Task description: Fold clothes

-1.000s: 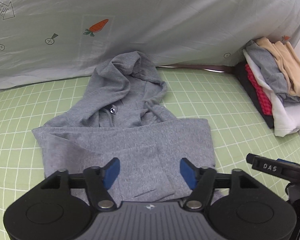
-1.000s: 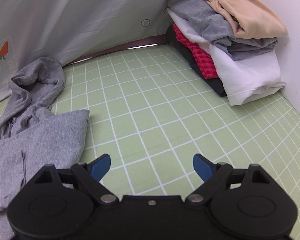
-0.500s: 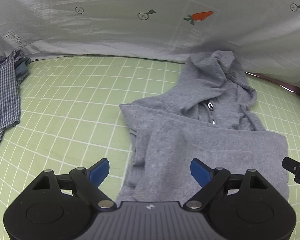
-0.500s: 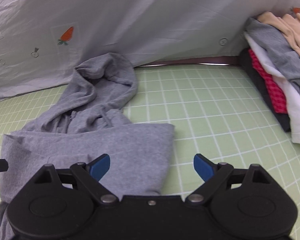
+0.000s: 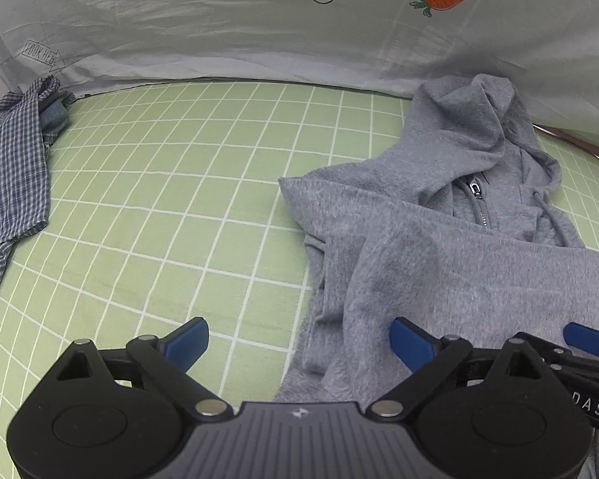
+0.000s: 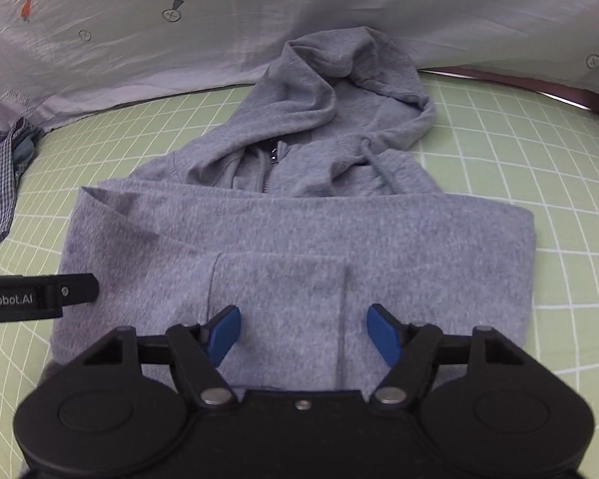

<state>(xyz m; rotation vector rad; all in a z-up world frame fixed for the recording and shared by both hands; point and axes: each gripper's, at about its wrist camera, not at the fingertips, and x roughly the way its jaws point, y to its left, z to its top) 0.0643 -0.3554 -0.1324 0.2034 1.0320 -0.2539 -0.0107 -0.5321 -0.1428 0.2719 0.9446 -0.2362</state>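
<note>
The left gripper (image 5: 297, 344) is spreading wider astride the left edge of the gray hoodie (image 6: 295, 235), half folded on the green bed (image 5: 159, 207). The right gripper (image 6: 303, 335), narrowing over its middle, should pinch every layer.

Your left hand-held gripper (image 5: 297, 343) and right hand-held gripper (image 6: 303, 333) were black, with blue pads, silver screws and white lettering.
</note>
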